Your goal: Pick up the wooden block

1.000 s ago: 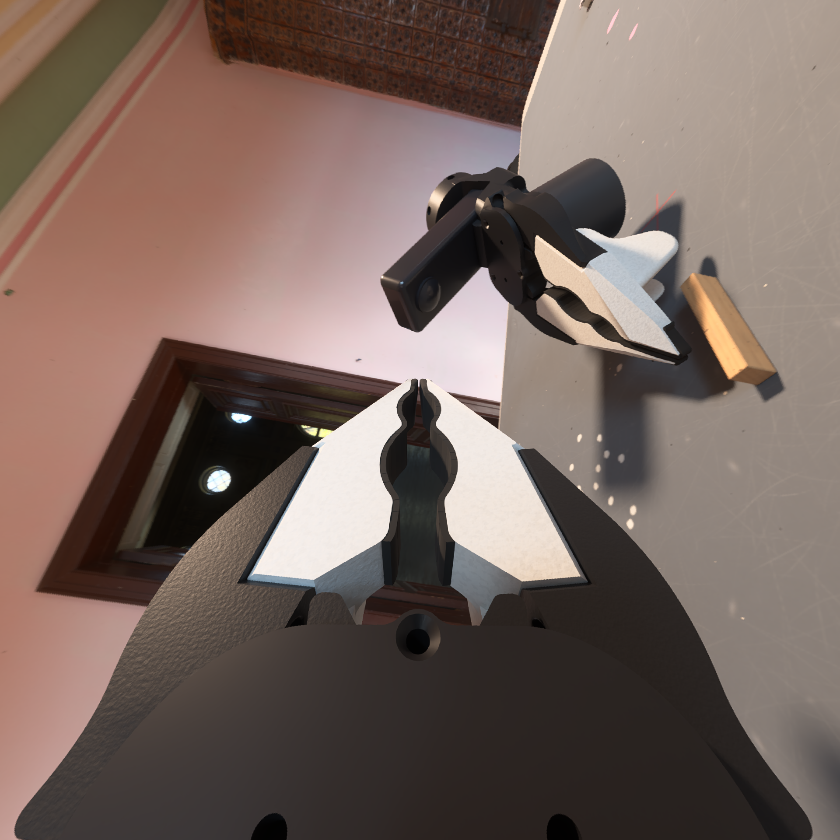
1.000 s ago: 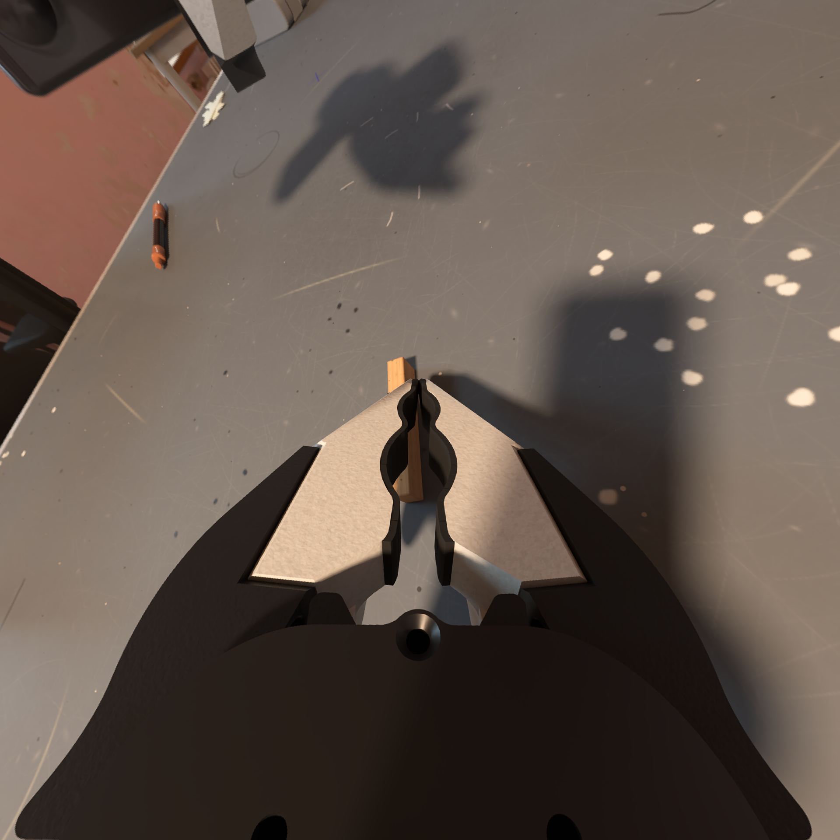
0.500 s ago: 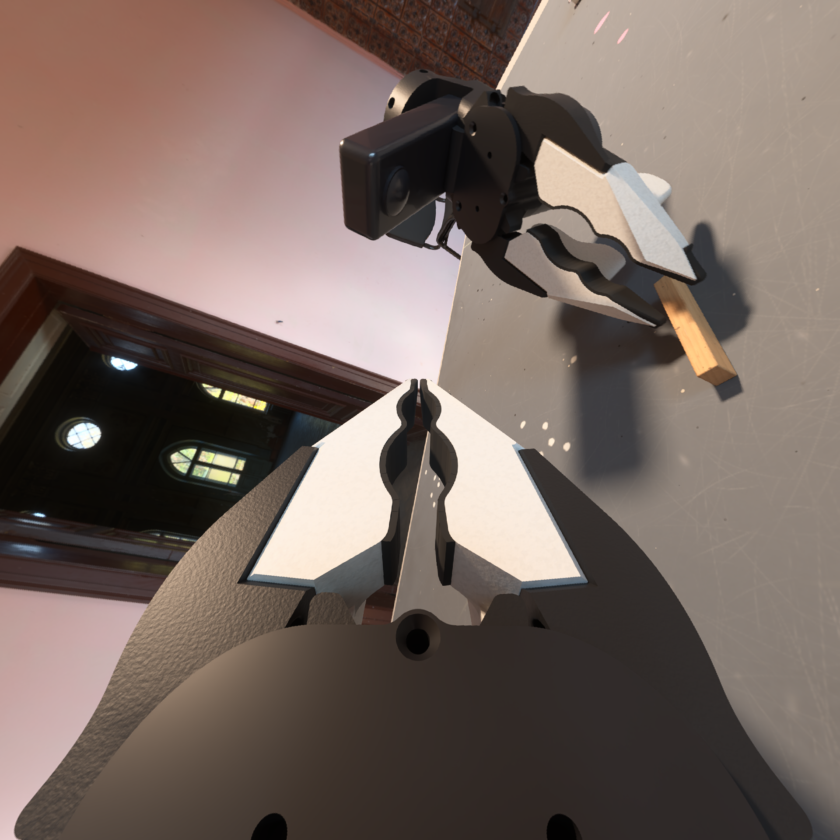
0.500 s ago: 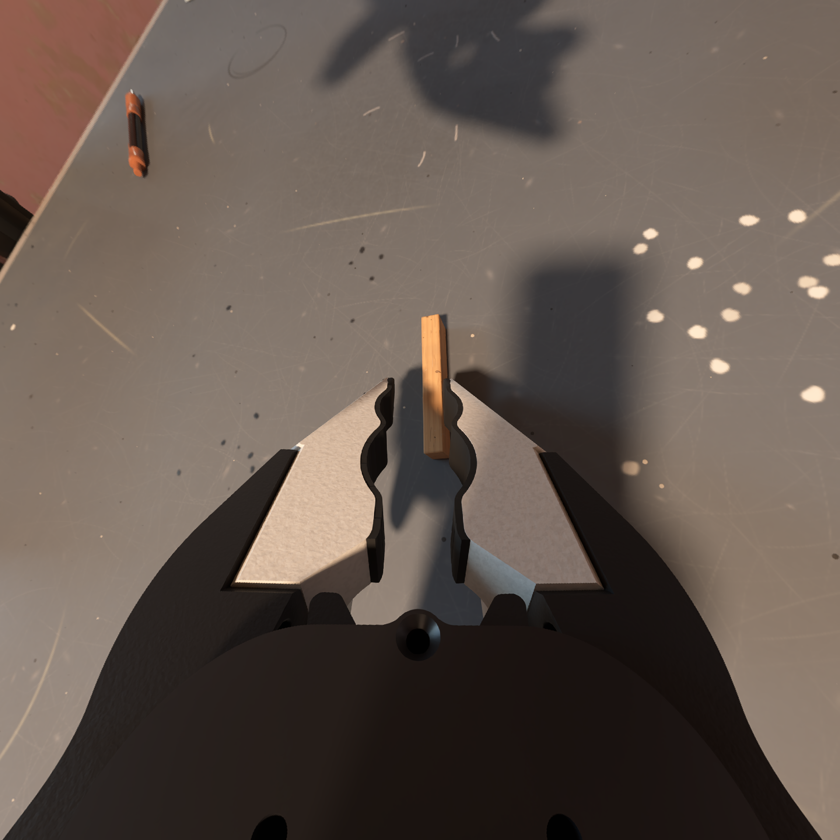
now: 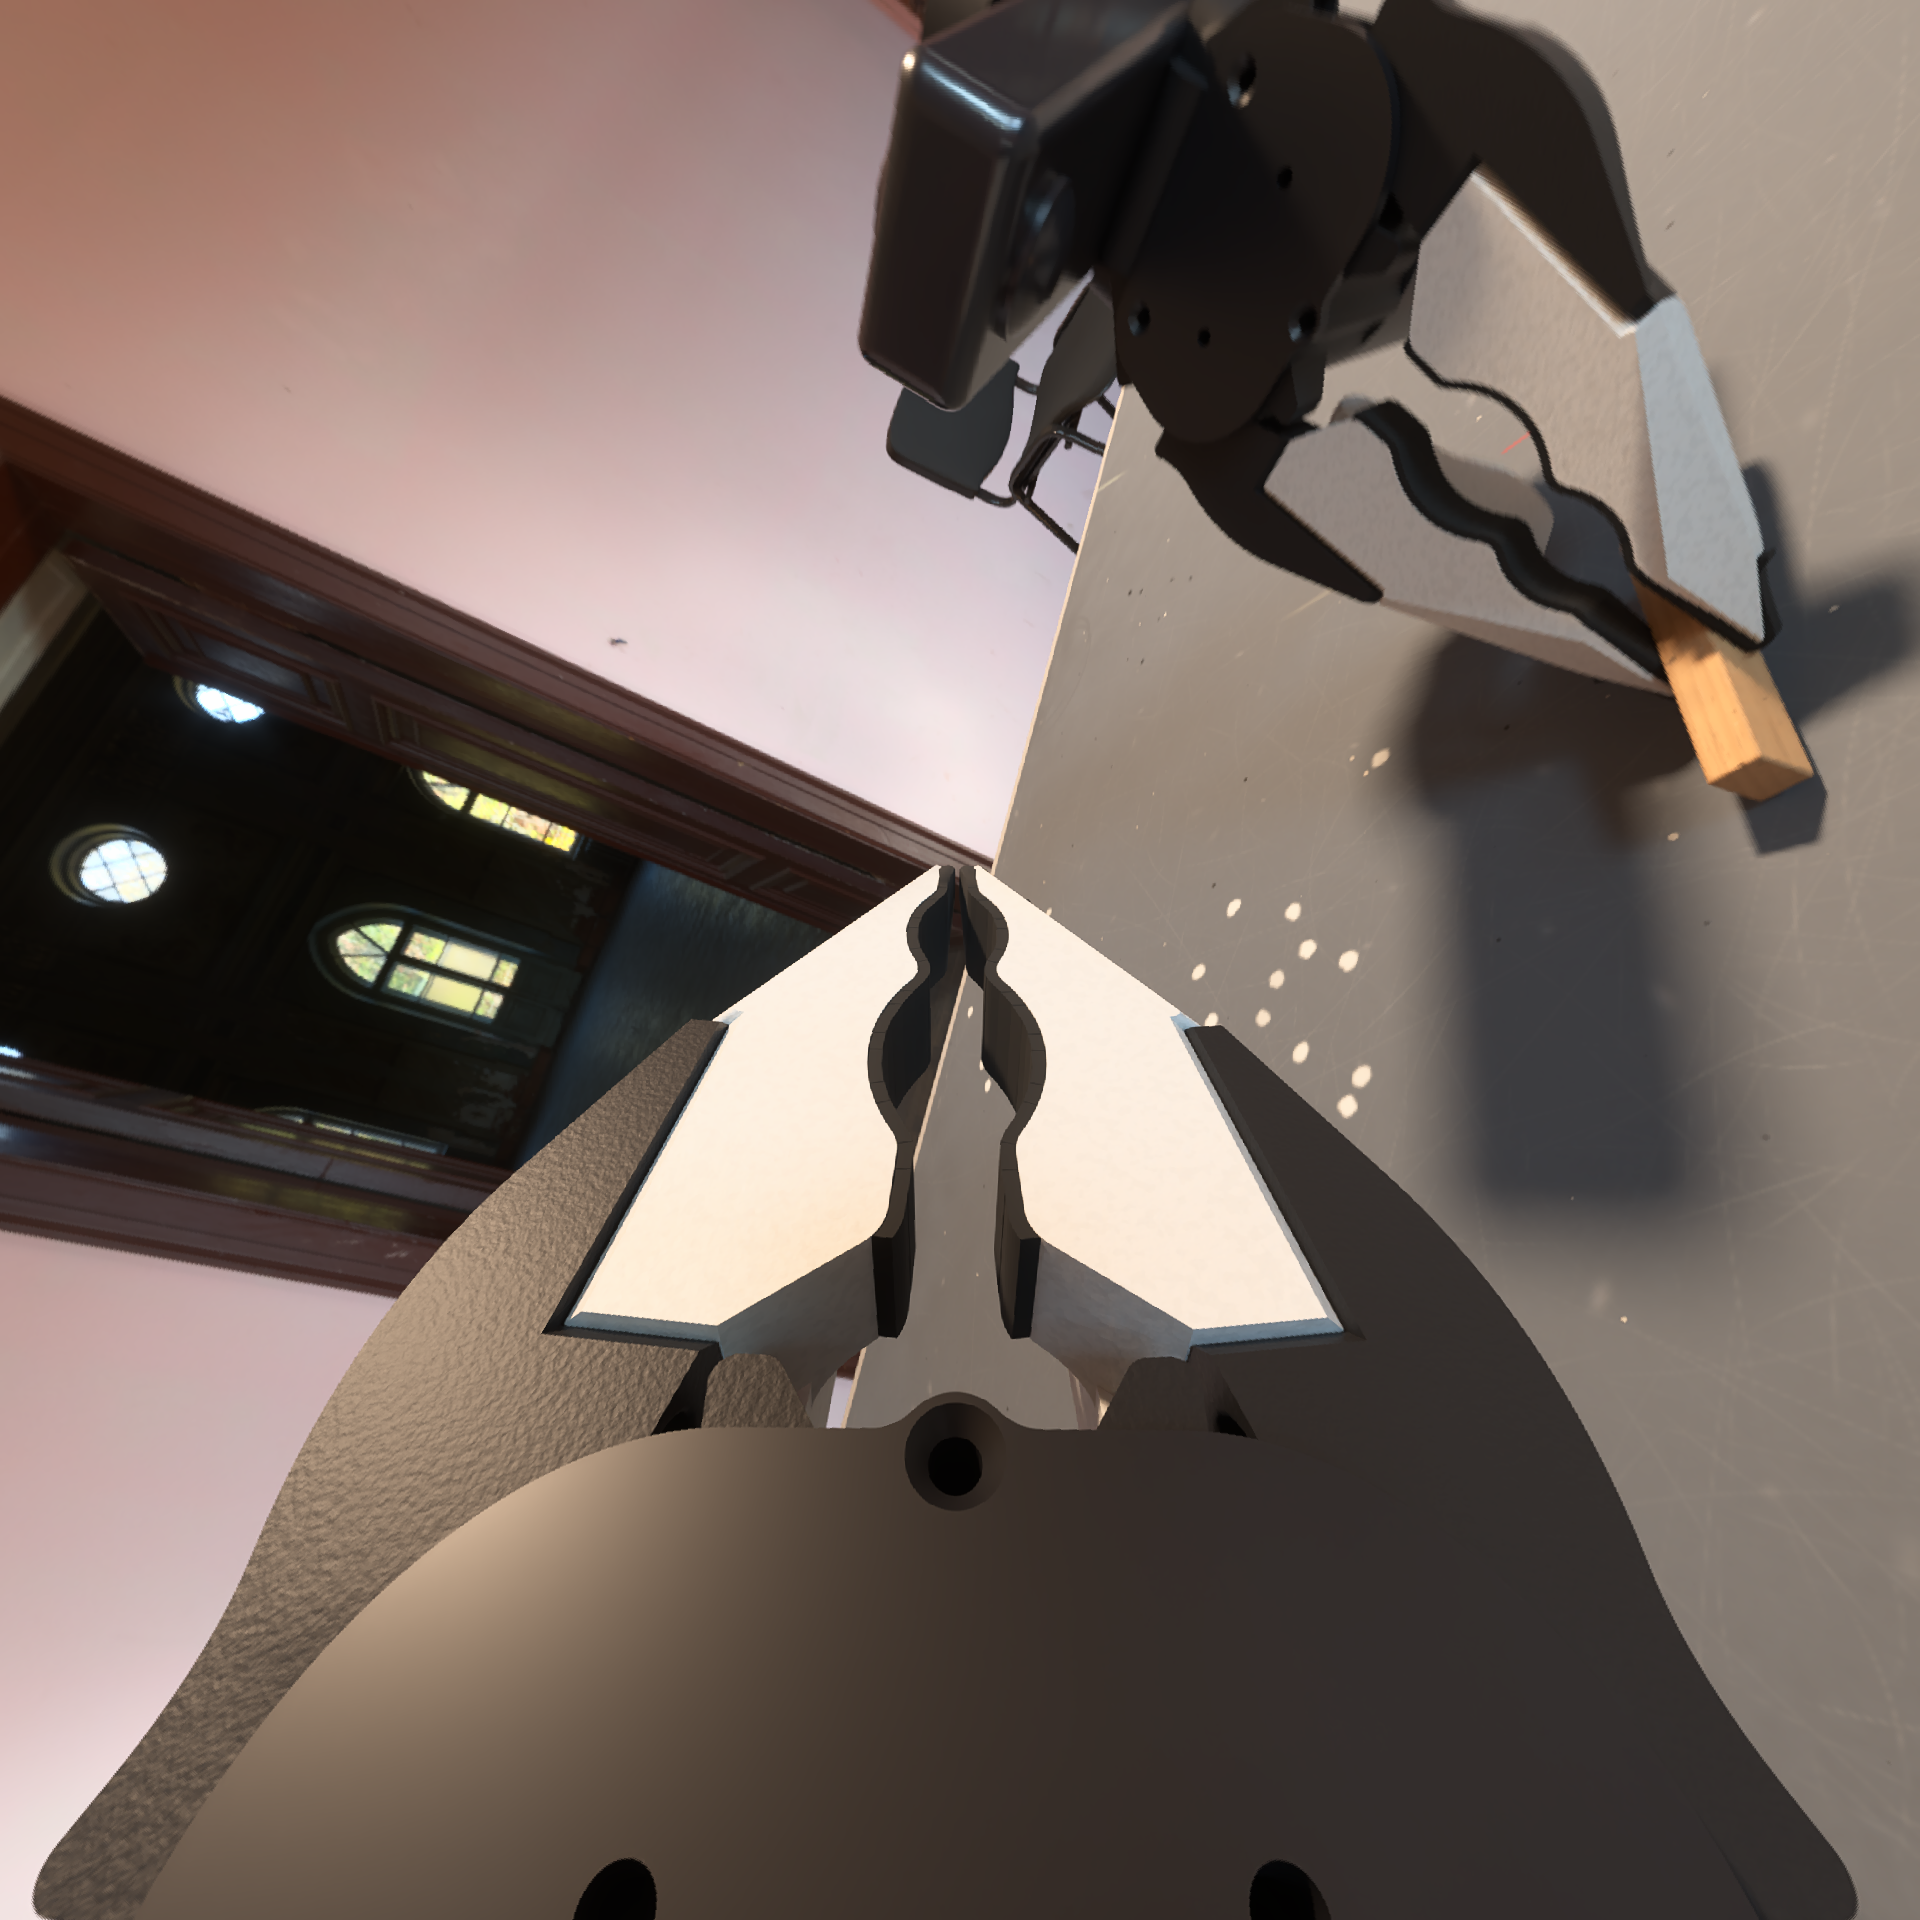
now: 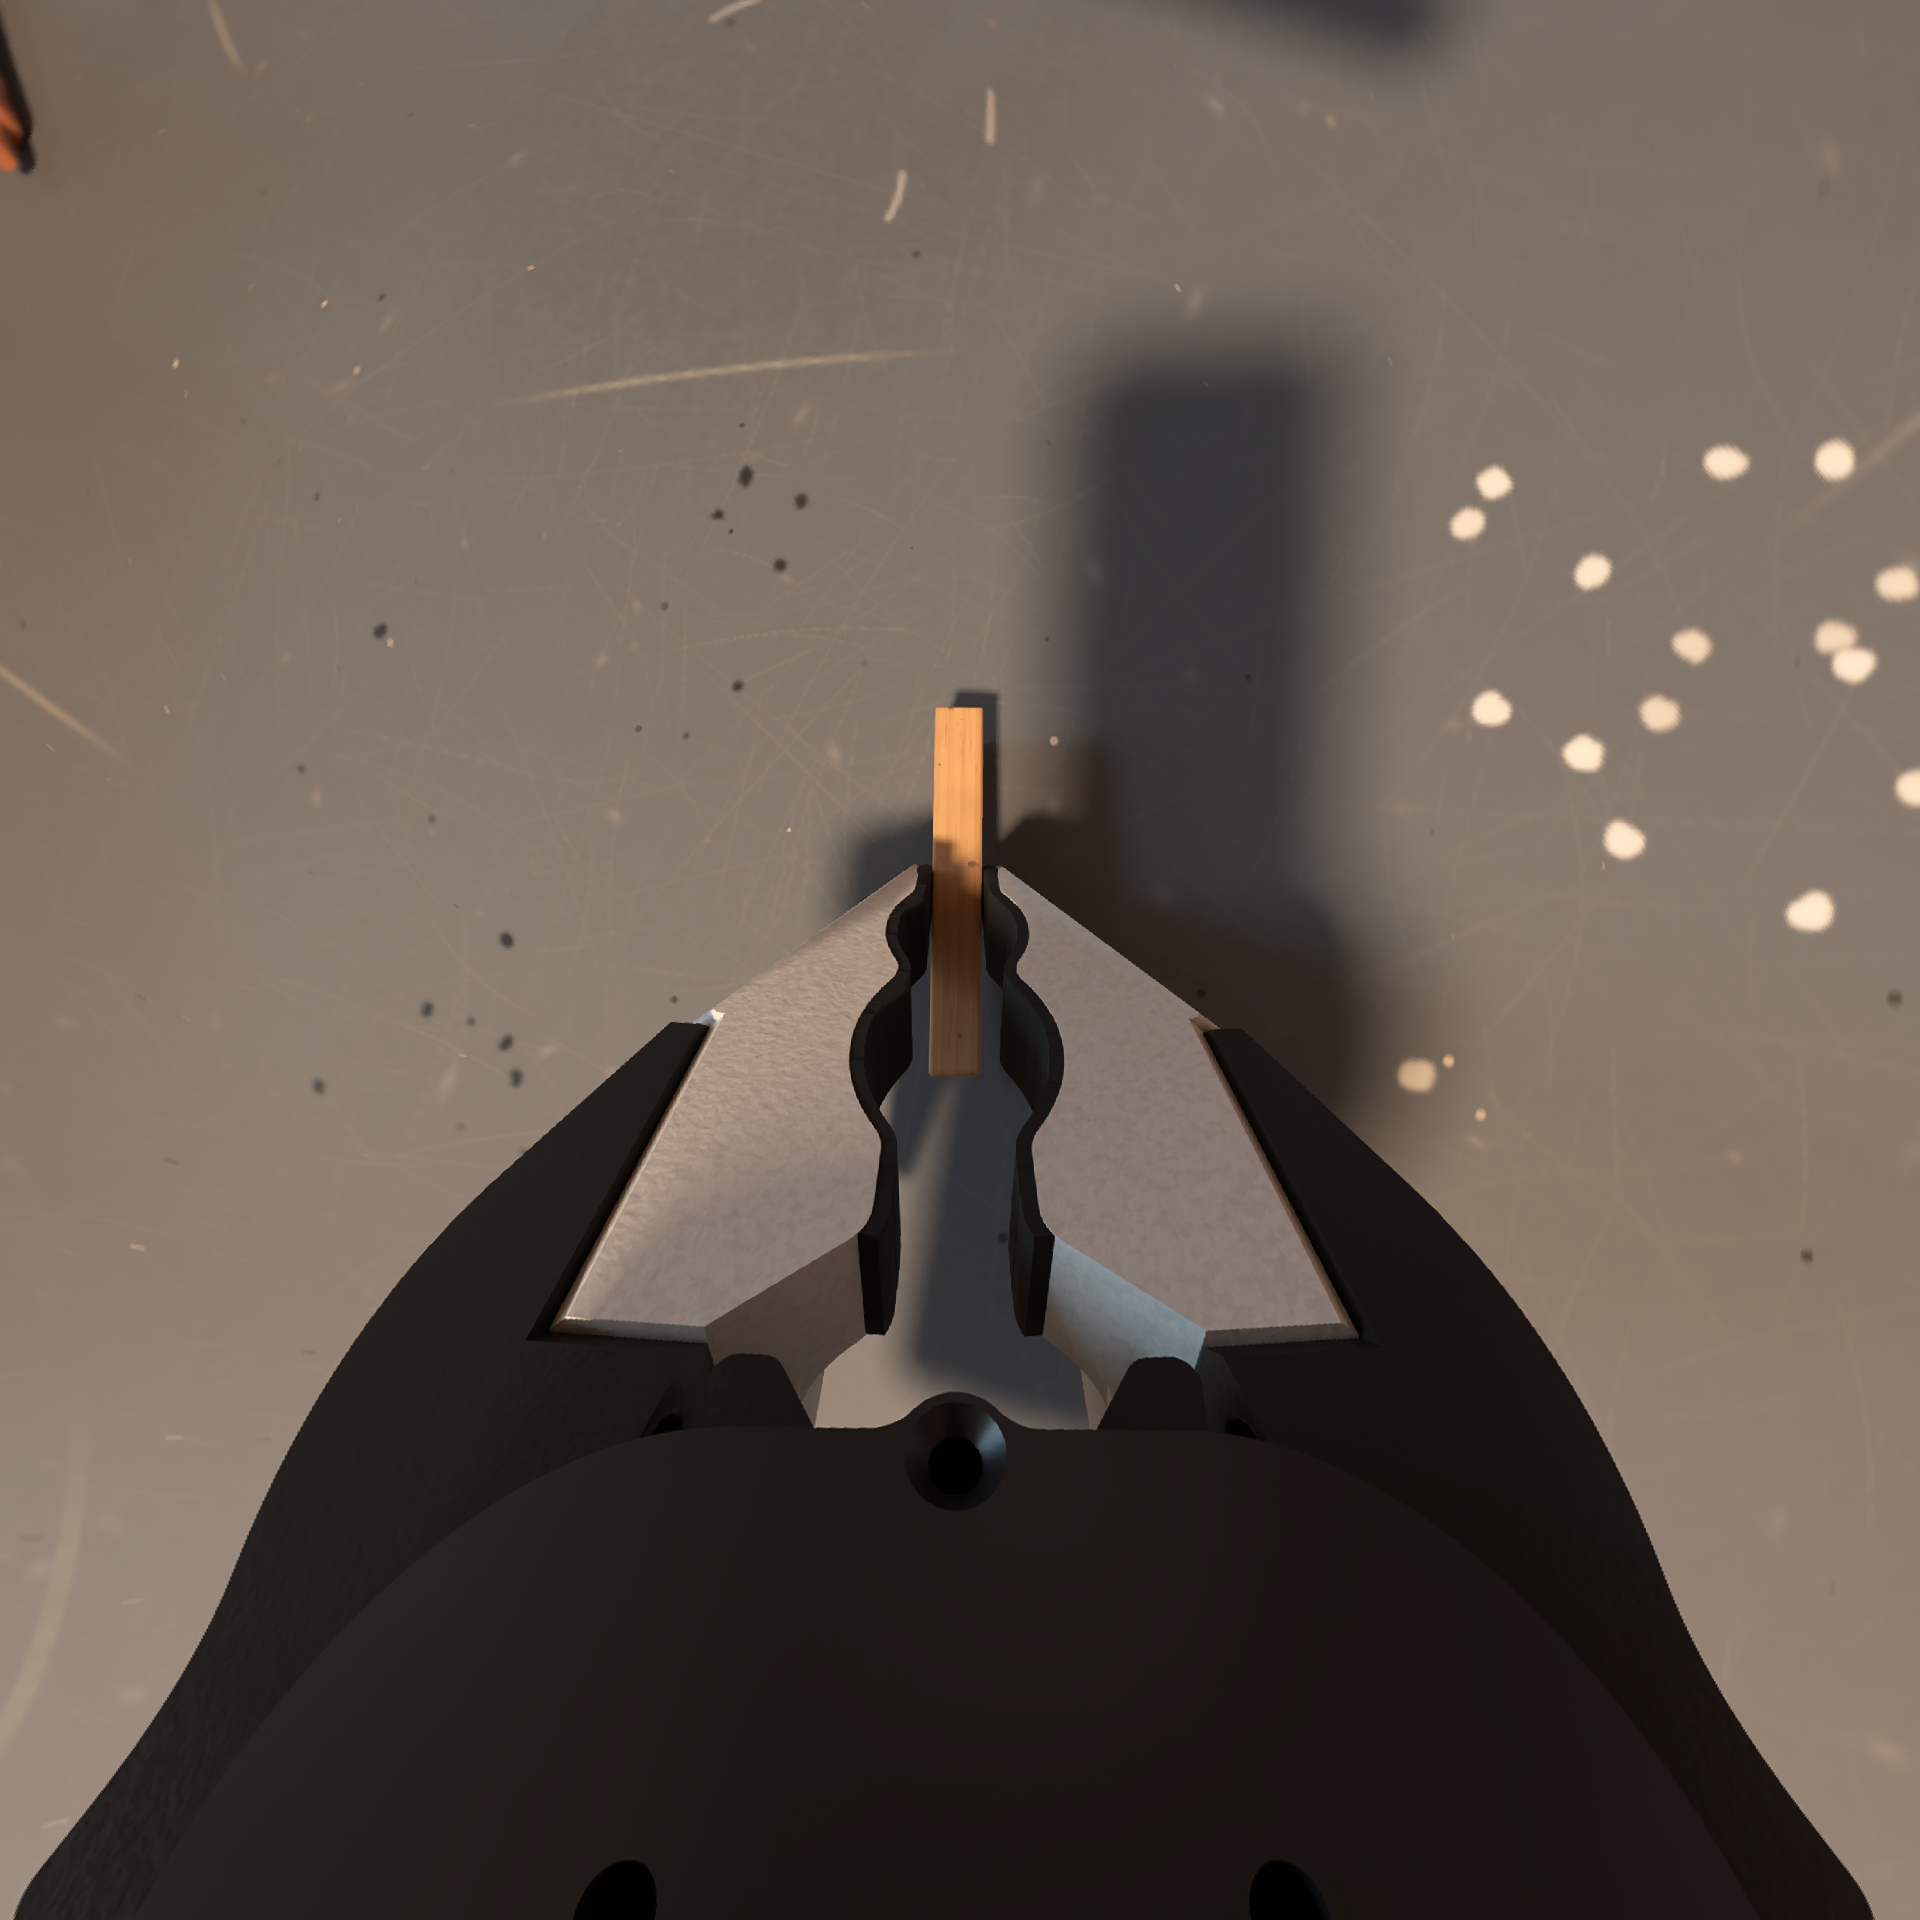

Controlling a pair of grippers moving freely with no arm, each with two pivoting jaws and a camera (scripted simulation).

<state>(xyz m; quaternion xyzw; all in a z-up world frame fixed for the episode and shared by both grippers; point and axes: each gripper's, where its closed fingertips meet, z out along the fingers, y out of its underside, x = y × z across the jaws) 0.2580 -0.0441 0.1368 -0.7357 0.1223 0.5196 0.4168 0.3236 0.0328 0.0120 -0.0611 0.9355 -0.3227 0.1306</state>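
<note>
The wooden block (image 6: pixel 956 790) is a thin, light-brown bar. It sits between the fingertips of my right gripper (image 6: pixel 958 878), whose jaws are shut on it, and its far end sticks out past the tips. The left wrist view shows the right gripper (image 5: pixel 1704 644) from the side at the upper right, pointing at the grey table (image 5: pixel 1351 1351) with the block (image 5: pixel 1735 727) clamped at its tips, close to the surface. My left gripper (image 5: pixel 956 878) is shut and empty, off the table's edge and apart from the block.
A small orange-and-dark object (image 6: pixel 10 135) lies at the far left edge of the right wrist view. The table's edge (image 5: pixel 1039 727) runs up the middle of the left wrist view, with a pink wall and a dark framed opening (image 5: pixel 312 935) beyond it.
My right gripper opened around the block, moved down closer to the table and closed on it. The left gripper has shifted, so the right gripper now looks larger and higher in its view.
</note>
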